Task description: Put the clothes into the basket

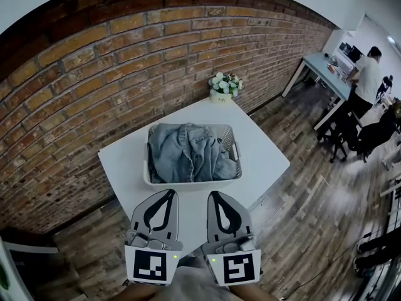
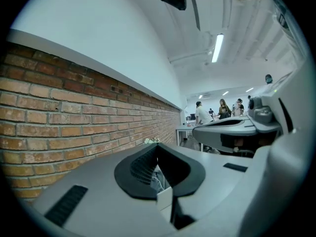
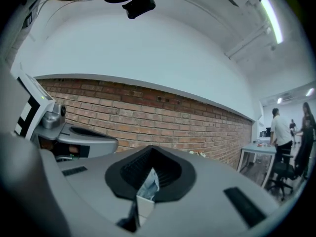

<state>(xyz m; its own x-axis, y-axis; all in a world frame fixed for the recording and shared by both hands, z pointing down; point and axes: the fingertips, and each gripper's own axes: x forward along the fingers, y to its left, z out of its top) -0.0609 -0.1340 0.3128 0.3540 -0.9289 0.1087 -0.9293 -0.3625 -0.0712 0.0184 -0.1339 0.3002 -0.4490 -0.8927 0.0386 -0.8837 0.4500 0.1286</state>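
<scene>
Your L gripper (image 1: 168, 195) and R gripper (image 1: 217, 195) sit side by side at bottom ctr of the head view. Both have jaws closed together, nothing btwn them. Tips point up-frame at the white basket (image 1: 148, 179), near its front rim but not touching. The denim clothes (image 1: 188, 152) lie bunched inside the basket, mid-frame on the white table (image 1: 263, 152). Flower pot (image 1: 223, 86) sits at the table's far corner, by the brick wall (image 1: 88, 74).
</scene>
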